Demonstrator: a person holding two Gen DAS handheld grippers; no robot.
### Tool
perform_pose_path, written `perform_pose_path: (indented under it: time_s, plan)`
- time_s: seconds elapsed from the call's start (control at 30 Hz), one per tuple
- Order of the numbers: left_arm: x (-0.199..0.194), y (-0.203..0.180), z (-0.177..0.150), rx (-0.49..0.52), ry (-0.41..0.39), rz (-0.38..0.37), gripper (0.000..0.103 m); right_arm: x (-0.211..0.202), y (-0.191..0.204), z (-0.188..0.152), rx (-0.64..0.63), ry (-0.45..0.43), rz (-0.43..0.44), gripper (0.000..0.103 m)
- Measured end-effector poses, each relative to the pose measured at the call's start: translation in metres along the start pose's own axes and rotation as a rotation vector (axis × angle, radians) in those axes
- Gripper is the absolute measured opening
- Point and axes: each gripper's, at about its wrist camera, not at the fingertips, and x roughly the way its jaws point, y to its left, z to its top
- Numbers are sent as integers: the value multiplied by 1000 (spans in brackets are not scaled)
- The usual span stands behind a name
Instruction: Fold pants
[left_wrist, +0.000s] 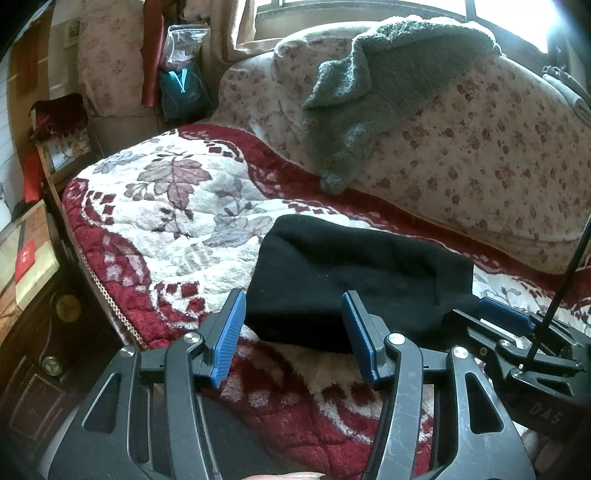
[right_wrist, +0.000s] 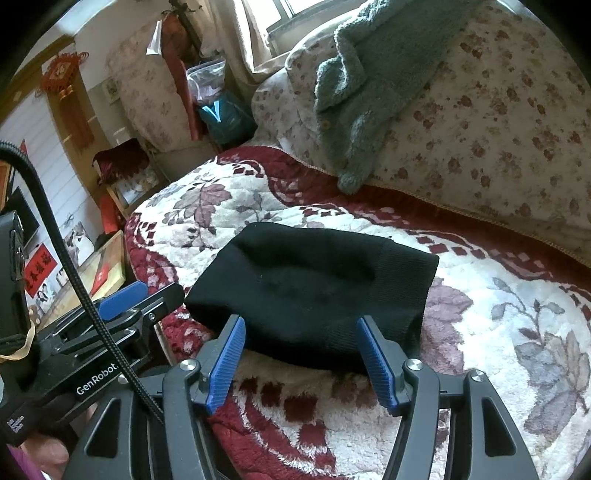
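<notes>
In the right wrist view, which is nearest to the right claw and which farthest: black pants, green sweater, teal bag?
1. Black pants, just ahead of the right claw.
2. Green sweater, on the floral cushion.
3. Teal bag, far left corner.

Bare blanket (left_wrist: 166, 221) lay open at frame left of the folded pants (left_wrist: 351, 273), floral cushion (left_wrist: 480, 166) with grey sweater (left_wrist: 369, 92) walled the upper right, cluttered shelf (left_wrist: 62, 147) crowded the far left.
</notes>
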Motion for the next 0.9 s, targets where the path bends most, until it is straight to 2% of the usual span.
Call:
perform_pose_path:
  time_s: [0.9]
  plan:
    - [4, 2, 1, 3, -4, 4, 54, 9, -2, 5, -16, 16, 7, 61]
